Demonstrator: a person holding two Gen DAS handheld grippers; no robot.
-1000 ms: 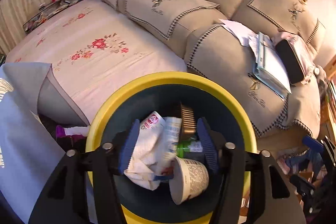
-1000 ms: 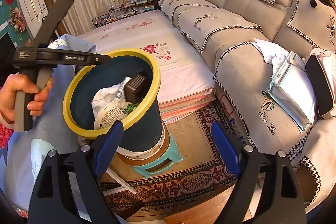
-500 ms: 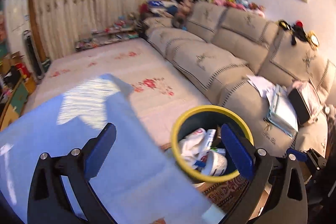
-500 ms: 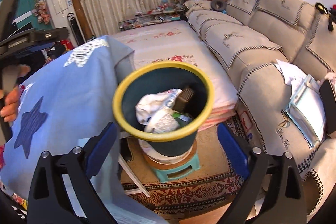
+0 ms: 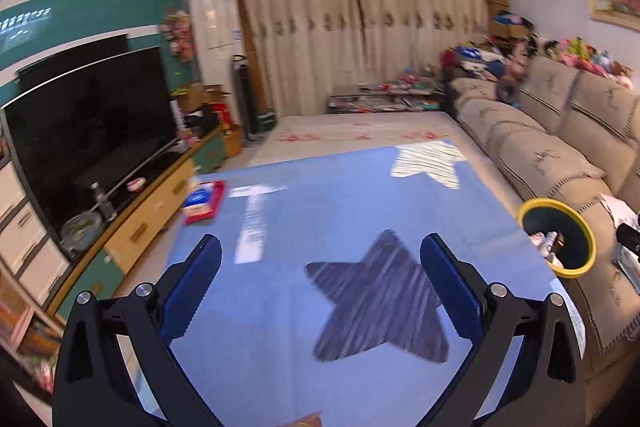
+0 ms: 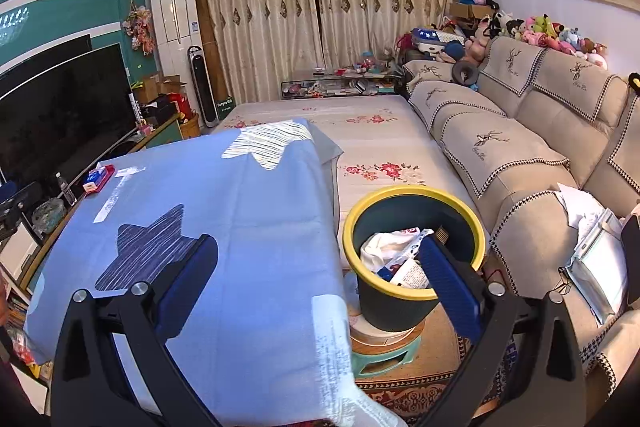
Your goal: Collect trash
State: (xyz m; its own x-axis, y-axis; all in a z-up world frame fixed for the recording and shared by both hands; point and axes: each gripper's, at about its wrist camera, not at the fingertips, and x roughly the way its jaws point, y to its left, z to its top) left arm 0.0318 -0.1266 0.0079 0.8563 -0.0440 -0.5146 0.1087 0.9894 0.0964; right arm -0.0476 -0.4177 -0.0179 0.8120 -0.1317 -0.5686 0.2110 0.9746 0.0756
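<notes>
hovering between pickups with left claw (image 5: 320, 291) wide and empty, right claw (image 6: 316, 285) opening, empty; next, seeking trash beyond filled bin (image 6: 384, 301).

In the right wrist view the desk (image 6: 248, 227) fills the lower left of the frame, with a tissue pack (image 6: 98, 179) near its far left corner. The trash bin (image 6: 384, 299) stands just right of the desk, at lower centre, on a small stool (image 6: 388, 359) set on the rug (image 6: 444, 347), with crumpled wrappers (image 6: 384, 247) and a paper cup (image 6: 412, 275) inside it. The sofa (image 6: 520, 147) runs along the right side, papers (image 6: 596, 255) lying on its near seat and plush toys (image 6: 548, 31) lined along its back at upper right, the bed (image 6: 372, 135) lies between desk and sofa, the television (image 6: 60, 111) stands at the left edge and the curtains (image 6: 320, 7) hang behind at top centre.
</notes>
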